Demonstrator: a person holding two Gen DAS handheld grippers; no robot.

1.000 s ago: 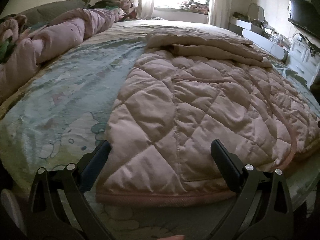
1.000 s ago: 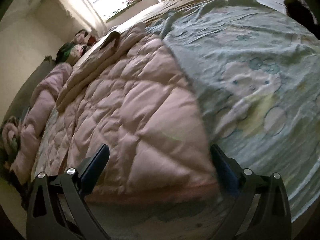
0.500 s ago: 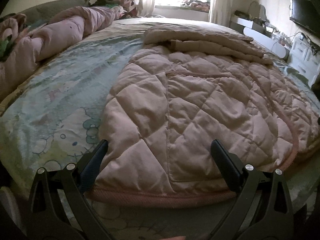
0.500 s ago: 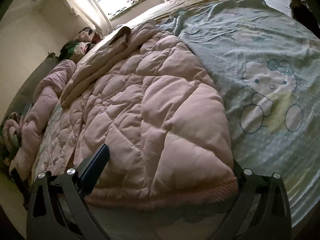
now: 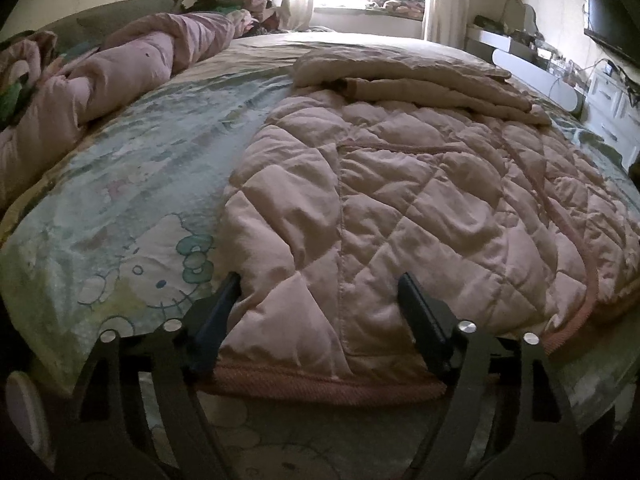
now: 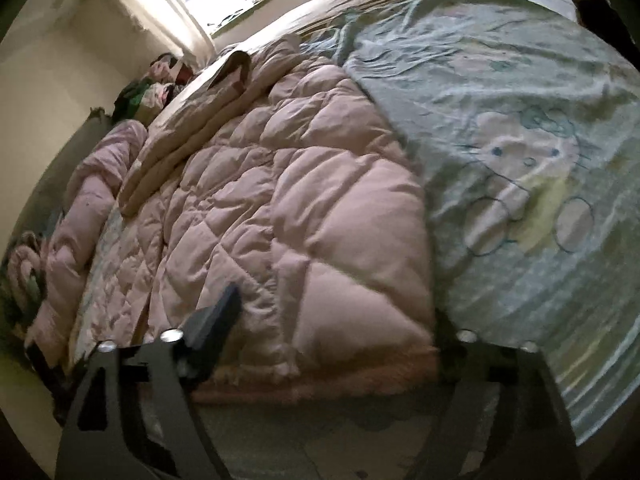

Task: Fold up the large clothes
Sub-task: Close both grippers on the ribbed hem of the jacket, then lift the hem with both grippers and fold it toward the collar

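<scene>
Where the left wrist view looks along the bed, the pale pink diamond-quilted padded coat (image 5: 400, 208) lies flat on the pale green cartoon-cat bedsheet (image 5: 120, 208), its ribbed hem nearest (sleeves folded across the far end). The left gripper (image 5: 320, 304) straddles the hem corner, jaws closing, pads at the fabric's sides.

From the right wrist view, the coat (image 6: 304, 216) looks puffy. The right gripper (image 6: 340, 320) is closing around its other corner; no writing is readable.
</scene>
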